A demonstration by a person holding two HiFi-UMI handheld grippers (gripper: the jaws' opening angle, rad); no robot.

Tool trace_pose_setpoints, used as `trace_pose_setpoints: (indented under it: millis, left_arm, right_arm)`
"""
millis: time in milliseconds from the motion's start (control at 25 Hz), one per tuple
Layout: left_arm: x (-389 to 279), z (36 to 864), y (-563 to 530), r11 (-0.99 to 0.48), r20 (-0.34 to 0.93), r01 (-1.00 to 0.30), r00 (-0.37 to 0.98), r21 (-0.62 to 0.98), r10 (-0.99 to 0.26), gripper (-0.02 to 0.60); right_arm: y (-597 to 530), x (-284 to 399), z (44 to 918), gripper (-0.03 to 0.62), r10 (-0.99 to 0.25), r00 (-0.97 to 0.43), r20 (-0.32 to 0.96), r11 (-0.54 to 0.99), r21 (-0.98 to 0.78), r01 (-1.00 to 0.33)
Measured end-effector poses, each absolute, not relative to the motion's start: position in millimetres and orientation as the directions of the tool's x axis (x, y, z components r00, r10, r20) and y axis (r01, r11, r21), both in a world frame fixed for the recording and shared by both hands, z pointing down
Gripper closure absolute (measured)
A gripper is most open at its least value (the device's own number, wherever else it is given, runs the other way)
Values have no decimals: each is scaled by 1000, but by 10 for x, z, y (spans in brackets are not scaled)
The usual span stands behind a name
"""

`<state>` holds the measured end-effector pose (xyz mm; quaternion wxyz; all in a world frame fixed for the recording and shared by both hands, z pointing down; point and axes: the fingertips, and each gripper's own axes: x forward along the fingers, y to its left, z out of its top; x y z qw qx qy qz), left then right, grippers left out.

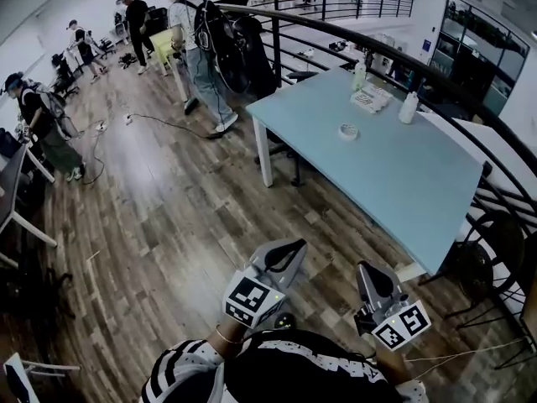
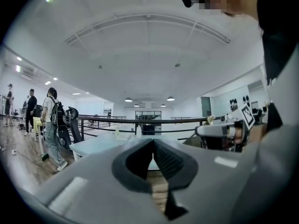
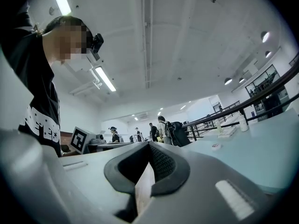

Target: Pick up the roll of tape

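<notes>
The roll of tape (image 1: 348,131) is a small white ring lying flat on the light blue table (image 1: 394,183), toward its far half. The right gripper view shows the roll of tape (image 3: 215,146) as a small white disc on the tabletop, far ahead. Both grippers are held low over the wooden floor, well short of the table's near corner. My left gripper (image 1: 295,243) has its jaws meeting at the tips, and the left gripper view (image 2: 153,141) shows nothing between them. My right gripper (image 1: 362,267) is shut and empty too (image 3: 149,143).
Two bottles (image 1: 409,107) (image 1: 359,75) and a white packet (image 1: 371,99) stand at the table's far end. A dark railing (image 1: 352,40) curves behind the table and down its right side. Several people (image 1: 197,49) stand on the floor at the left, with cables (image 1: 159,120) near them.
</notes>
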<state>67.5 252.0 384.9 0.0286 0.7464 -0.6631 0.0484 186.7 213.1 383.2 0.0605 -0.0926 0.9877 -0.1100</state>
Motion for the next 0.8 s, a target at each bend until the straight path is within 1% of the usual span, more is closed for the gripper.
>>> trace_pose_setpoints:
  millis: [200, 400, 600, 800]
  left_arm:
    - [376, 3856, 2380, -142, 118, -990, 140, -11, -983, 581]
    - [184, 3999, 2220, -175, 109, -985, 175, 3, -979, 581]
    - [138, 4037, 2193, -218, 105, -976, 218, 15, -970, 581]
    - [73, 4045, 2236, -218, 112, -976, 219, 23, -969, 581]
  right_arm:
    - [2001, 1620, 3789, 590, -233, -969, -84, 952, -221, -210]
    - [1892, 1445, 3935, 591, -267, -962, -60, 945, -213, -249]
    - [1856, 1350, 3947, 591, -290, -956, -45, 939, -208, -275]
    - [1828, 1306, 3987, 591, -299, -954, -27, 931, -226, -286]
